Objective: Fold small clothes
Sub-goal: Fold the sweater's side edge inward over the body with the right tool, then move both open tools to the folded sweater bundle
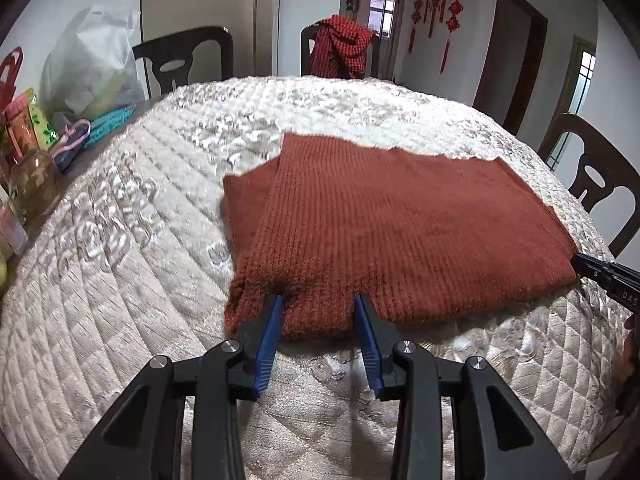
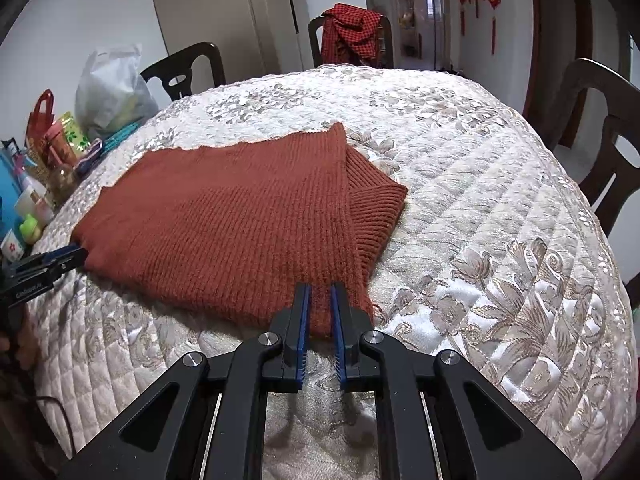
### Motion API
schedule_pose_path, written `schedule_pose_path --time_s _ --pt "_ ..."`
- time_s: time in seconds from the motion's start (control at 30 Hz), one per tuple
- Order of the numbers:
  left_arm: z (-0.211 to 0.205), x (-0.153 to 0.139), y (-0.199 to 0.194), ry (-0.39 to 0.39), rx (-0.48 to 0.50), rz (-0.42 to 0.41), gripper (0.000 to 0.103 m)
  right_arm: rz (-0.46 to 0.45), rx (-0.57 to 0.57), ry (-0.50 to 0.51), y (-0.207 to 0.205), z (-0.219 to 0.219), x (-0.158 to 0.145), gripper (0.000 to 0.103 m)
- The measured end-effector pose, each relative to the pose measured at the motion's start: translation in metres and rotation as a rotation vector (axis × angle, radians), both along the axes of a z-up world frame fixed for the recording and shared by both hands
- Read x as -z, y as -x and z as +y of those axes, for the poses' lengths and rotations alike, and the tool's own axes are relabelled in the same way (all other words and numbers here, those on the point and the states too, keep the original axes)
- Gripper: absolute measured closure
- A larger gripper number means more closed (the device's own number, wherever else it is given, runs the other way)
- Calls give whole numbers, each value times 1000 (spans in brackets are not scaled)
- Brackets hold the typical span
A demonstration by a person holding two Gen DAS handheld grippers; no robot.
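My rust-red ribbed knit sweater (image 1: 384,220) lies flat and folded on the table, a sleeve tucked under along one side, its near hem bunched slightly at the edge closest to me.

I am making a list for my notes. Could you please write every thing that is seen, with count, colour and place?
sweater: one, rust red, flat on table, sleeves folded in
quilted cover: one, cream, over table
chairs: four, dark wood, around table
checked cloth: one, red and black, on far chair
plastic bag: one, white, table's left edge
small items: several, mixed colours, beside bag
knot ornaments: three, red, far wall
left gripper: black, blue pads, gripping sweater's near edge
right gripper: same, gripping near edge
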State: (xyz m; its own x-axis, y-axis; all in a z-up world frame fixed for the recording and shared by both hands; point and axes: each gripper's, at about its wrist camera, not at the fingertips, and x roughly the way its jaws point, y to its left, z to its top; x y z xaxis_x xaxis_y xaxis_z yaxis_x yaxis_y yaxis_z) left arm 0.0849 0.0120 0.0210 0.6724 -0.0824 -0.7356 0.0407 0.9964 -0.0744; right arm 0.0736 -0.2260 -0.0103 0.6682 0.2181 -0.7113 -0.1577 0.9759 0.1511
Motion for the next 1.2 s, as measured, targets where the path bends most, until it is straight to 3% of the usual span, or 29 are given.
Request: schedule_pose_path --time_s 0.17,0.3,0.5,0.7,0.8,0.9,1.2 --pt "-18 -14 2 -11 38 -59 63 -36 -18 -1 7 13 -9 84" --pt "-31 1 -7 -27 68 -4 63 -33 -89 40 8 34 -4 70" --pt "-29 6 -8 -15 63 12 63 -5 -93 33 7 31 1 70" --pt "-22 3 9 0 52 1 63 3 -64 -43 20 15 -2 70" --pt "-11 7 17 44 36 16 60 18 -52 -119 28 4 -3 69" --pt "11 12 29 142 3 21 58 65 -33 -202 33 -8 5 55" --pt "47 14 24 347 -79 -7 44 70 25 -372 24 -26 13 54"
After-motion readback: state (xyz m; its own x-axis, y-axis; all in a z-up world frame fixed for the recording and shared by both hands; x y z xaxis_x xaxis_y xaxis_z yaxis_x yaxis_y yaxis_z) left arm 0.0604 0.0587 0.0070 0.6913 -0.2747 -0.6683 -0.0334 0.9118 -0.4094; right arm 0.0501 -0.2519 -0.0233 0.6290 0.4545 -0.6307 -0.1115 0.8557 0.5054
